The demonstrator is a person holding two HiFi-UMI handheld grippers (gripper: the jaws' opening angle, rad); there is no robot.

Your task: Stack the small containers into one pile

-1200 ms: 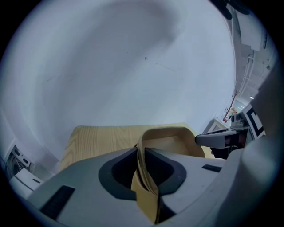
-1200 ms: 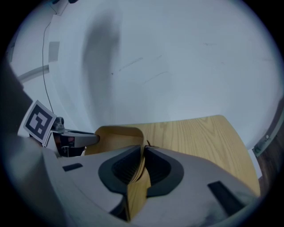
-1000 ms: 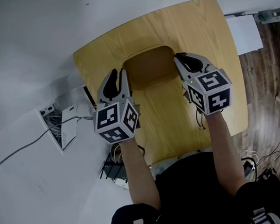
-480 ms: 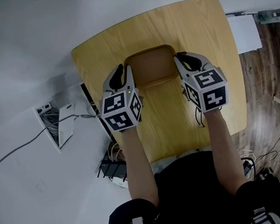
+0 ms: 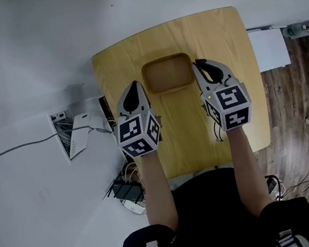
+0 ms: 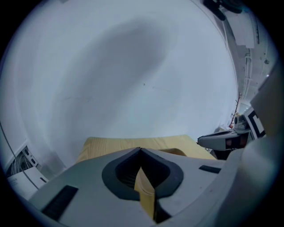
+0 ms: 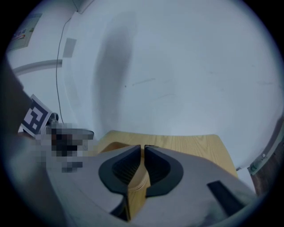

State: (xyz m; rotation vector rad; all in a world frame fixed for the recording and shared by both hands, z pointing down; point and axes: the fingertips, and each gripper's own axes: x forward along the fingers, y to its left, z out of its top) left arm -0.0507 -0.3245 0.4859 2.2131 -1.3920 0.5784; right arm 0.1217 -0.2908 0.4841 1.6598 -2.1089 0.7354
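A shallow wooden container (image 5: 167,73) with rounded corners lies on the far middle of the light wooden table (image 5: 216,36). My right gripper (image 5: 197,63) is at its right rim. In the right gripper view its jaws (image 7: 143,147) stand narrowly apart with a thin wooden wall pinched between the pads. My left gripper (image 5: 133,86) hangs just off the container's near left corner, apart from it. Its jaws (image 6: 141,149) are pressed together at the tips with nothing in them. Whether more than one container is nested there is unclear.
The table's left edge runs close beside my left gripper. Left of the table, the white floor holds an open cable box (image 5: 64,133), with a power strip and cords (image 5: 127,190) nearer the person. A white board (image 5: 269,48) and wooden flooring lie to the right.
My left gripper has let go of the container's left rim, pulled back toward the person and shut. The container now looks smaller and lower. The right gripper stays at the right rim.
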